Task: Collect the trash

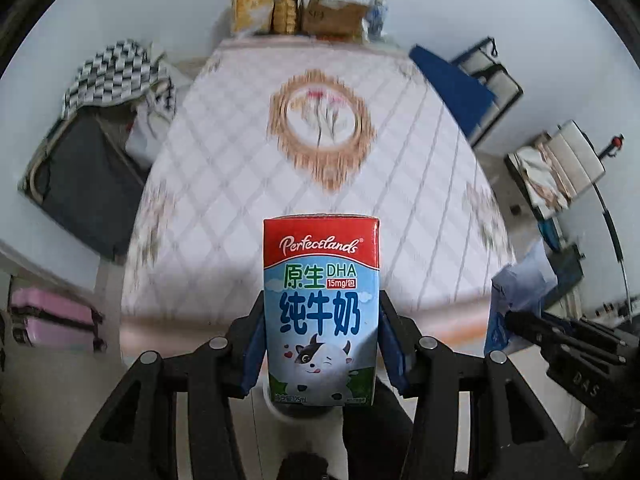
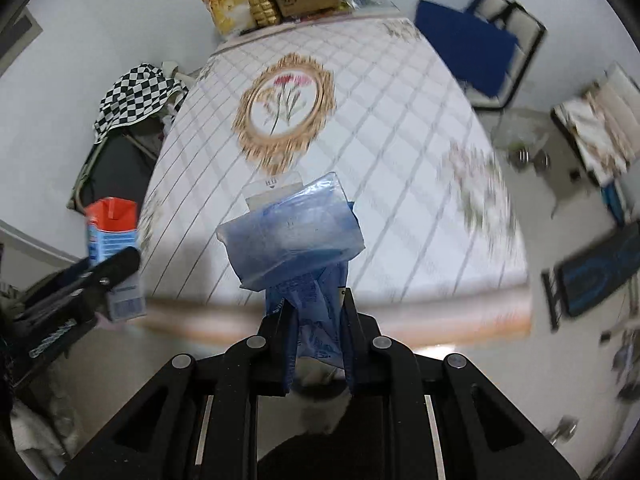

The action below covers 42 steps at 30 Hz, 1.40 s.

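Note:
My left gripper [image 1: 320, 332] is shut on a milk carton [image 1: 320, 312], red on top and blue below with a cartoon cow, held upright above the near end of the bed. The carton also shows in the right wrist view [image 2: 114, 248] at the left, in the left gripper [image 2: 116, 268]. My right gripper [image 2: 314, 320] is shut on a crumpled blue plastic wrapper [image 2: 294, 236], held up over the bed's near edge. The wrapper also shows in the left wrist view [image 1: 516, 296] at the right, with the right gripper [image 1: 516, 320] below it.
A bed with a white quilted cover [image 1: 224, 184] and a gold oval motif fills the middle. Boxes and yellow bags [image 1: 304, 4] stand at its far end. A checkered cloth [image 1: 116, 76] over a dark suitcase lies left, a pink suitcase [image 1: 52, 320] lower left, chairs [image 2: 500, 40] right.

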Each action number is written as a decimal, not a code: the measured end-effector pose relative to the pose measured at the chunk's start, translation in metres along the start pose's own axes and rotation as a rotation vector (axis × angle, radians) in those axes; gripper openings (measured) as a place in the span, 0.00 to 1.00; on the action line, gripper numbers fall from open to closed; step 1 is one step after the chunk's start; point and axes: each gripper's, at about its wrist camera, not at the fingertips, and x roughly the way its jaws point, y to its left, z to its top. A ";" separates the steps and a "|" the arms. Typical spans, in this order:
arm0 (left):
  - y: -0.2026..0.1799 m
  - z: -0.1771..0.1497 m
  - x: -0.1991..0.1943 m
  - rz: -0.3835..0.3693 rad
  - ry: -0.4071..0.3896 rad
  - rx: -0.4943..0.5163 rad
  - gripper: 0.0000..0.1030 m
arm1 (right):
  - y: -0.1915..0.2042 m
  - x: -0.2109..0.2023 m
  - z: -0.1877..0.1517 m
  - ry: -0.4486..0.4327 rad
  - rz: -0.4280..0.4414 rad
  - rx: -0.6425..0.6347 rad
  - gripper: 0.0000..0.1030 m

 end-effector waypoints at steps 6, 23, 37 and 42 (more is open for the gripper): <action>0.020 -0.086 0.028 -0.004 0.171 -0.022 0.45 | -0.002 0.030 -0.118 0.188 0.006 0.041 0.19; 0.088 -0.269 0.382 0.007 0.576 -0.320 0.47 | -0.122 0.391 -0.321 0.524 0.115 0.477 0.19; 0.104 -0.292 0.422 0.065 0.509 -0.288 0.90 | -0.129 0.504 -0.357 0.558 0.216 0.609 0.67; 0.095 -0.275 0.361 0.144 0.441 -0.200 0.90 | -0.109 0.456 -0.339 0.511 0.162 0.477 0.97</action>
